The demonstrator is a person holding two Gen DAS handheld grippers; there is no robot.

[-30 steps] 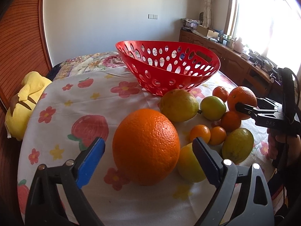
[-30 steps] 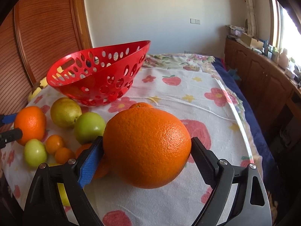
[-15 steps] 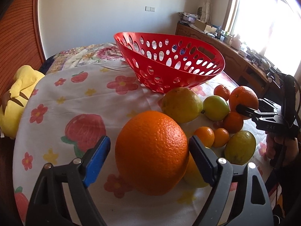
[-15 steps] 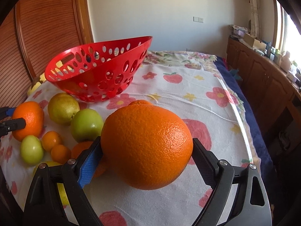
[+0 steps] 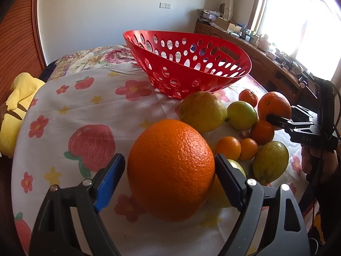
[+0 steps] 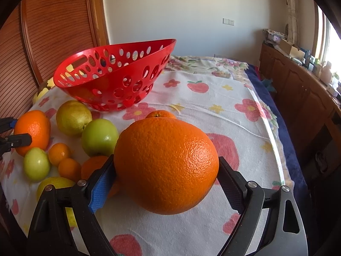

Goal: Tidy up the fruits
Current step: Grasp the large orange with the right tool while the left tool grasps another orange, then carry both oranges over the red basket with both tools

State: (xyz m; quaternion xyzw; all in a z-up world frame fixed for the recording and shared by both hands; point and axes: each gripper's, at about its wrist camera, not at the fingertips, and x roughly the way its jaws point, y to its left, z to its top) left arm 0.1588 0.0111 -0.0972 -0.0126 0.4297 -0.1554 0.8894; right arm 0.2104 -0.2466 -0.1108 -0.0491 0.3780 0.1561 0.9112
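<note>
A red perforated basket point(image 5: 187, 64) stands on the floral cloth, also in the right wrist view point(image 6: 115, 74). My left gripper point(image 5: 170, 175) has a large orange point(image 5: 170, 168) between its fingers; the right finger touches it, the blue left pad point(image 5: 108, 181) stands slightly off. My right gripper point(image 6: 166, 181) is shut on another large orange point(image 6: 166, 164), lifted above the cloth; it shows at the right in the left wrist view point(image 5: 275, 108). A pear point(image 5: 201, 112), a green apple point(image 5: 242, 115) and small tangerines point(image 5: 229, 148) lie between us.
A yellow plush toy point(image 5: 15, 106) lies at the table's left edge. A wooden sideboard point(image 6: 302, 89) with clutter runs along the window wall. The cloth-covered table point(image 6: 245, 128) drops off on the right. A wooden slatted door point(image 6: 42, 32) stands behind the basket.
My left gripper has narrowed around its orange and moved closer to it. My right gripper has risen slightly with its orange.
</note>
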